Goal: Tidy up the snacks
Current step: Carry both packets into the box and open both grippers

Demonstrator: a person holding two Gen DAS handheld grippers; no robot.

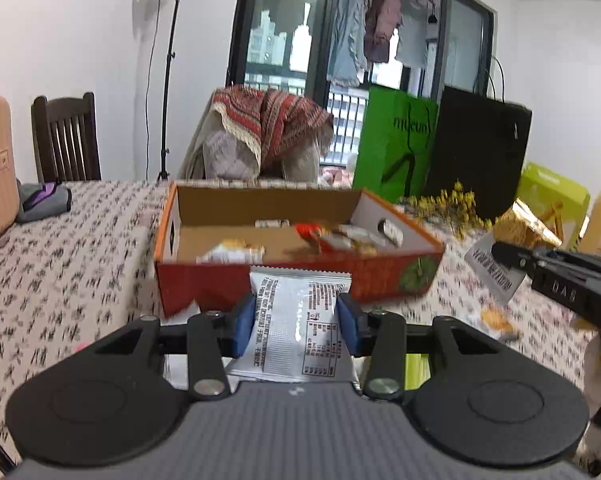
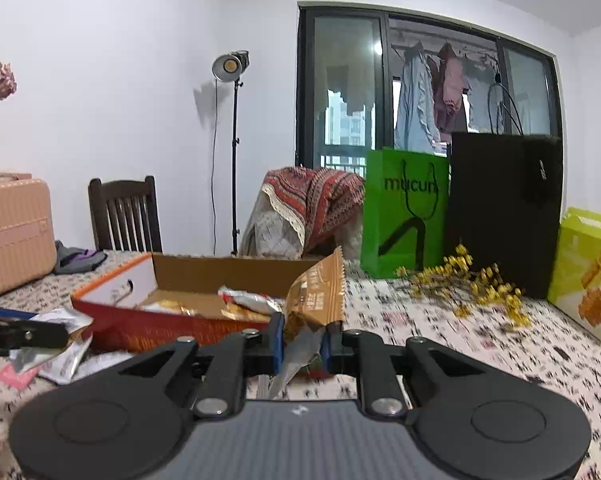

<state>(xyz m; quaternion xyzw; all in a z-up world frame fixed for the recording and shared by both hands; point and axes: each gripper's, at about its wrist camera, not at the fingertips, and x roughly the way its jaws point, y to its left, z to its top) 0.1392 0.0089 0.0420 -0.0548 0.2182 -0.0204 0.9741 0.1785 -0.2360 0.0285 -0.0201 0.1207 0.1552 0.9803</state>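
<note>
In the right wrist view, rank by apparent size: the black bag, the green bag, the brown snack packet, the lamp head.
1. black bag
2. green bag, a little smaller
3. brown snack packet, though it sits nearest the camera, so it looks bigger than it is
4. lamp head, far back

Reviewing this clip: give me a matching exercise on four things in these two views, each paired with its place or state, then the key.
Things:
1. white snack packet
2. brown snack packet
3. cardboard box
4. green bag

Places or states:
A. stands upright beside the black bag
B. clamped in the left tongs
C. open-topped, snacks inside
D. clamped in the right tongs

Pairs: 1-B, 2-D, 3-C, 4-A
</note>
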